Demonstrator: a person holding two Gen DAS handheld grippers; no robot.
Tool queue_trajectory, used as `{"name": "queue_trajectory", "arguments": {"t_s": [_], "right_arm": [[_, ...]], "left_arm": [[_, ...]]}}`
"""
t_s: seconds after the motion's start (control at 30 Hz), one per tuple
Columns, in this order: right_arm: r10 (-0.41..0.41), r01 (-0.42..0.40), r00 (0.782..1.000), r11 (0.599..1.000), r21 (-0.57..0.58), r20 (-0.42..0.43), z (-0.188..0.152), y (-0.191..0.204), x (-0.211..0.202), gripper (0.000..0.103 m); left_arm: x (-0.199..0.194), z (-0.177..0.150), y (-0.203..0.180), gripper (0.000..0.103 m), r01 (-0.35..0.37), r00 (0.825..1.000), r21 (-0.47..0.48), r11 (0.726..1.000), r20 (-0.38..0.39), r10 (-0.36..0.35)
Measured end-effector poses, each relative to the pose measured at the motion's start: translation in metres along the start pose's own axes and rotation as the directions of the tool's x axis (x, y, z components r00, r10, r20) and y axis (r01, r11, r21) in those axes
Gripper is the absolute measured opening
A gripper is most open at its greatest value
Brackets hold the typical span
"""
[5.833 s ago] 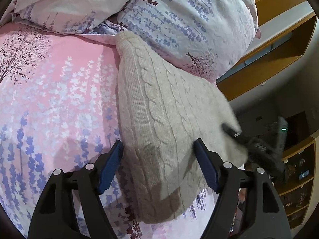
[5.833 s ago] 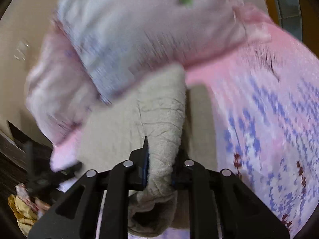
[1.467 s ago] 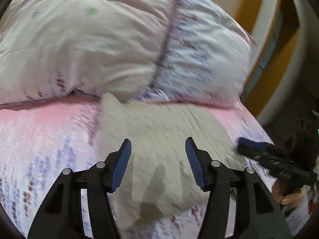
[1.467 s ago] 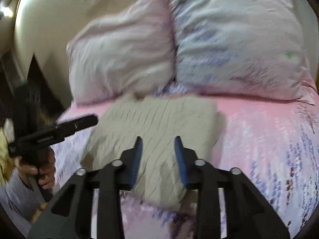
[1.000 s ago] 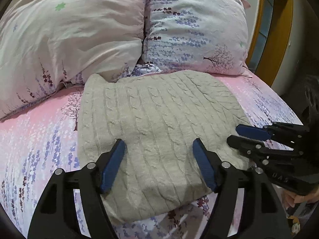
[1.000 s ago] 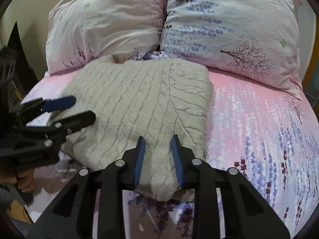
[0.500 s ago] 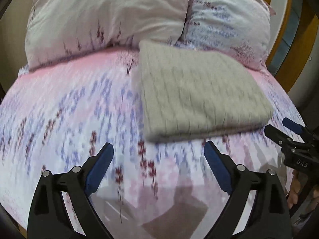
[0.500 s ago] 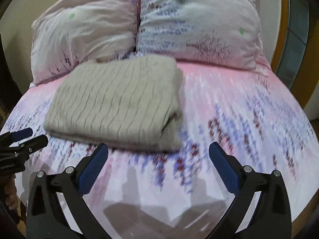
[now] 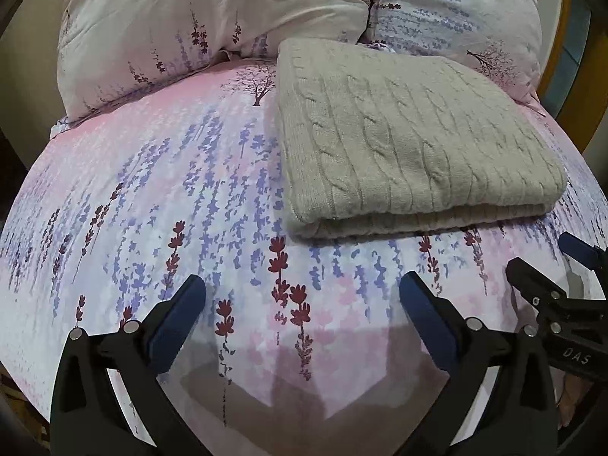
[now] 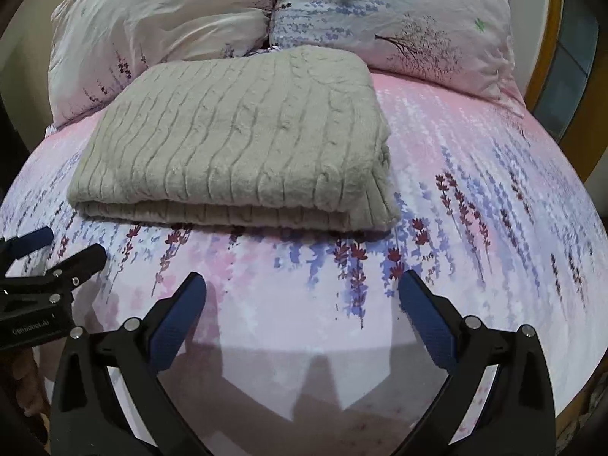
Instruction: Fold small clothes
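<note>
A grey cable-knit sweater [image 9: 410,136] lies folded into a thick rectangle on a bed [image 9: 159,205] covered in pink sheeting printed with purple and dark red flower stalks. Its far edge touches two pillows [image 10: 383,11] in matching fabric; its near folded edge faces both cameras, layers stacked evenly. Between that edge and the tools lies a broad open strip of sheet.

The left tool [image 9: 302,302] hovers on the near side of the sweater, jaws spread wide after just opening, nothing between them. The right tool [image 10: 302,298] also hovers on the near side, jaws spread wide and empty.

In the left view, the right tool's body reads "DAS" [image 9: 575,357]. In the right view, the left tool's label [image 10: 30,330] is too blurred to read surely.
</note>
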State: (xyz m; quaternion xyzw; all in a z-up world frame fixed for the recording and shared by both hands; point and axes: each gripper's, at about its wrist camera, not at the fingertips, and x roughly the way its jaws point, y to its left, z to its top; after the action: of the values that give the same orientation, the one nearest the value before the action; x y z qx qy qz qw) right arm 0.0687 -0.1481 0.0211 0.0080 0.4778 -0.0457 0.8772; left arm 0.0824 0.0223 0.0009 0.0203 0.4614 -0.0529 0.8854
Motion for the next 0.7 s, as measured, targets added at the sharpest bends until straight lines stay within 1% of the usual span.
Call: {"name": "queue_trajectory", "arguments": {"t_s": [0.2,0.33,0.7], "right_arm": [[-0.003,0.003,1.000,1.000,0.001,0.006,-0.0012,0.0006,-0.0015,0.101],[-0.003,0.003,1.000,1.000,0.000,0.012,-0.0021,0.0006,-0.0015,0.101],[-0.002,0.002,1.000,1.000,-0.003,0.021,-0.0027,0.0004,-0.0019,0.101]], "left_arm": [[0.0009,0.0009,0.0007,0.102,0.002,1.000,0.000,1.000,0.003,-0.002],[0.0018,-0.0007,0.0003,0.102,-0.008,0.999,-0.010,1.000,0.033,0.009],[0.0018,0.0002,0.0004,0.102,-0.011,0.999,-0.015,1.000,0.034,0.012]]}}
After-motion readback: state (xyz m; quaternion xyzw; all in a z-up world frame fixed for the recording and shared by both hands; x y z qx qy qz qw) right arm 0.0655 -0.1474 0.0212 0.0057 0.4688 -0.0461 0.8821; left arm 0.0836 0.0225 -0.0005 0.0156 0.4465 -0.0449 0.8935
